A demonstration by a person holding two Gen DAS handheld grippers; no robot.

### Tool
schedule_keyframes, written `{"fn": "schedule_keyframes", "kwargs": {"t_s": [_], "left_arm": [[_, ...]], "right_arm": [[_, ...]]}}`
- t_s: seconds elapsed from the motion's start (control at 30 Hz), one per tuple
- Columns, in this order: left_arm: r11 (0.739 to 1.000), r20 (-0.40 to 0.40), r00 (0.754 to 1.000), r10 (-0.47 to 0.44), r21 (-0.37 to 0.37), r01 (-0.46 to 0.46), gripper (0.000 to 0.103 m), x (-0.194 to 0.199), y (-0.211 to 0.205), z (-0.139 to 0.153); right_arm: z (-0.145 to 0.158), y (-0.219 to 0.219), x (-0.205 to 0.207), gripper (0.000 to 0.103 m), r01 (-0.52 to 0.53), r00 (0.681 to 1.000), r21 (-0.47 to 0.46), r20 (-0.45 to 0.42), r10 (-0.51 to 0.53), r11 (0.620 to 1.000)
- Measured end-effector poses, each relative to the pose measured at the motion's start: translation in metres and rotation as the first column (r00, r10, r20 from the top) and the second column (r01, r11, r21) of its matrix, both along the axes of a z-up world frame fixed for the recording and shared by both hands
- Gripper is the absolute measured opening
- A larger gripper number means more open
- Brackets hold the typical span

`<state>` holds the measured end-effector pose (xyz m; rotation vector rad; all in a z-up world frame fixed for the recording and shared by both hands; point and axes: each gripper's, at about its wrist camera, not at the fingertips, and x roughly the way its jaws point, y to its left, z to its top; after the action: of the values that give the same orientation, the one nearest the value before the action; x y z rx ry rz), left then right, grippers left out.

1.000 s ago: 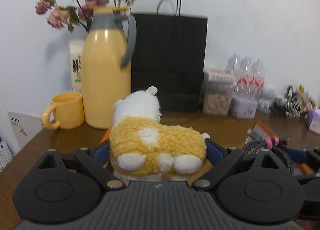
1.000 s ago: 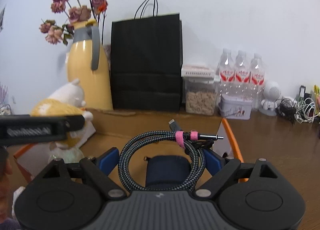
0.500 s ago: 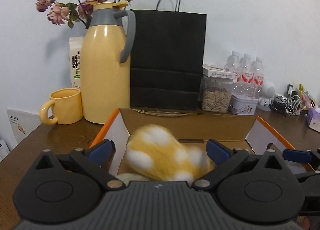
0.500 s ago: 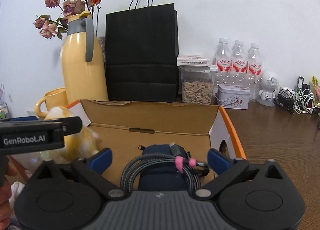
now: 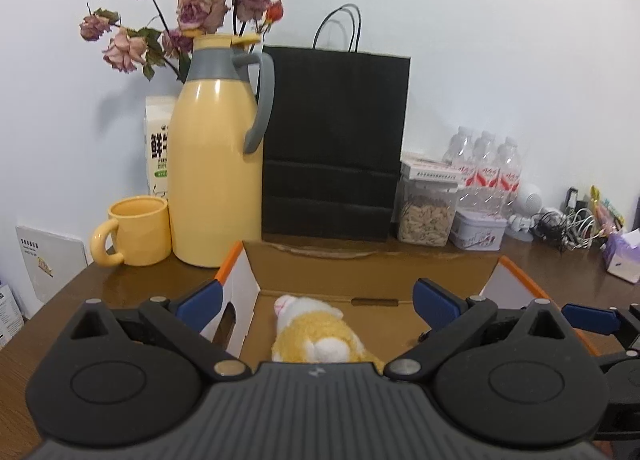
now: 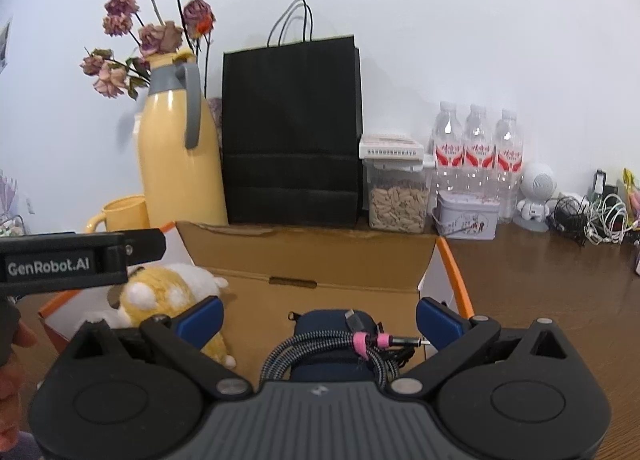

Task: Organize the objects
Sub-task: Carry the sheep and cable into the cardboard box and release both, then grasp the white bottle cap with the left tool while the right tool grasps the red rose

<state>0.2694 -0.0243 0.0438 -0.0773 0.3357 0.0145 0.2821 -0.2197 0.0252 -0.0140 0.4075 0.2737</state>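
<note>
Both grippers hover over the open cardboard box, jaws spread wide and gripping nothing. The plush hamster lies inside, below the left gripper, which clamped it a second ago. The coiled braided cable rests on a navy pouch beneath the right gripper, likewise released.

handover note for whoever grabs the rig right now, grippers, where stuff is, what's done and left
Left gripper: jaws open, empty, above the plush toy lying in the cardboard box.
Right gripper: jaws open, over the coiled cable, which rests on the navy pouch in the box.
Done: toy, cable and pouch are boxed.
Left: box flaps open; lift both grippers out.
</note>
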Motion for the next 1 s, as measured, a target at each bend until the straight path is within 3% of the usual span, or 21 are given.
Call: {"fn": "schedule_keyframes", "kwargs": {"t_s": [0.53,1.0], "left_arm": [[1.000,0.001,1.000,-0.014,0.027,0.014,0.103,-0.077,0.024,0.040],[0.998,0.014,1.000,-0.003,0.061,0.002,0.103,-0.174,0.038,0.017]], "right_arm": [[0.038,-0.025,-0.082,0.103,-0.029,0.998,-0.032,0.063,0.031,0.999],[0.025,-0.034,-0.185,0.103,-0.081,0.995,-0.092,0.058,0.087,0.992]]}}
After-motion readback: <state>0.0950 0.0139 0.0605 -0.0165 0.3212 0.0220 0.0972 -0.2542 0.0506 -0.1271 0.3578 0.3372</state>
